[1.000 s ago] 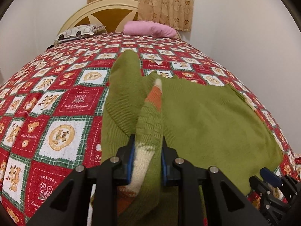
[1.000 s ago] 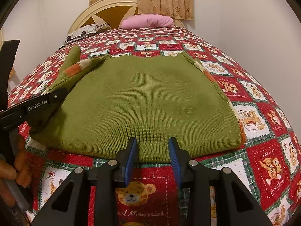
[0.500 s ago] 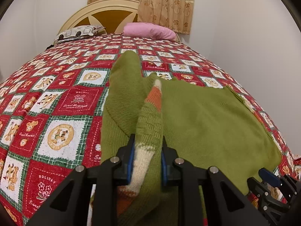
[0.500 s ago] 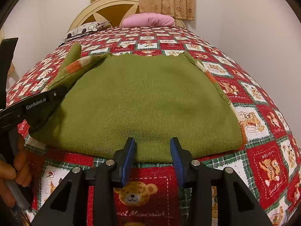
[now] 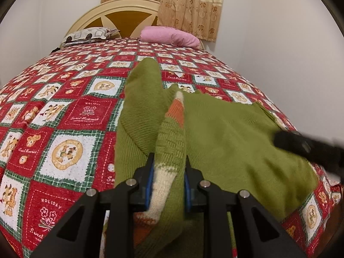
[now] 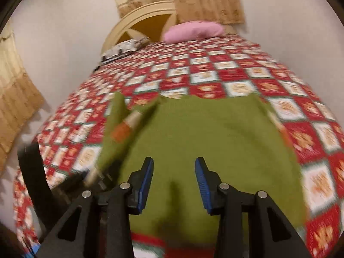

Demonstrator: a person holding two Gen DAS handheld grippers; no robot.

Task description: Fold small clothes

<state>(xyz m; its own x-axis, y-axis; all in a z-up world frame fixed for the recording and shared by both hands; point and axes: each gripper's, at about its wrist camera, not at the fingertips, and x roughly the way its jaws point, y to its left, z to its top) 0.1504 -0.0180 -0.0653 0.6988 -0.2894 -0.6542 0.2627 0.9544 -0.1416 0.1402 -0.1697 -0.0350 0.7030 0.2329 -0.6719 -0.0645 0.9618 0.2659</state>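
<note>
A small green knit sweater (image 5: 232, 137) (image 6: 210, 133) lies spread on the bed. One sleeve (image 5: 172, 150) with orange and cream bands is lifted off it, and my left gripper (image 5: 168, 185) is shut on that sleeve near its cuff. In the right wrist view the same sleeve (image 6: 126, 124) slants up at the left, beside the left gripper's black body (image 6: 71, 182). My right gripper (image 6: 174, 180) hovers above the sweater's near part, its jaws opening and nothing between them. It shows as a blurred black shape (image 5: 309, 148) at the right of the left wrist view.
The bed carries a red, green and white patchwork quilt (image 5: 64, 133) with bear prints. At its head lie a pink pillow (image 5: 172, 36) and a patterned grey pillow (image 5: 88, 35) against a cream headboard (image 5: 120, 10). White walls and beige curtains (image 5: 185, 4) surround it.
My right gripper let go of the sweater's hem, opened wider and rose up and forward over the sweater; its view is now blurred. The left gripper stayed still, holding the sleeve.
</note>
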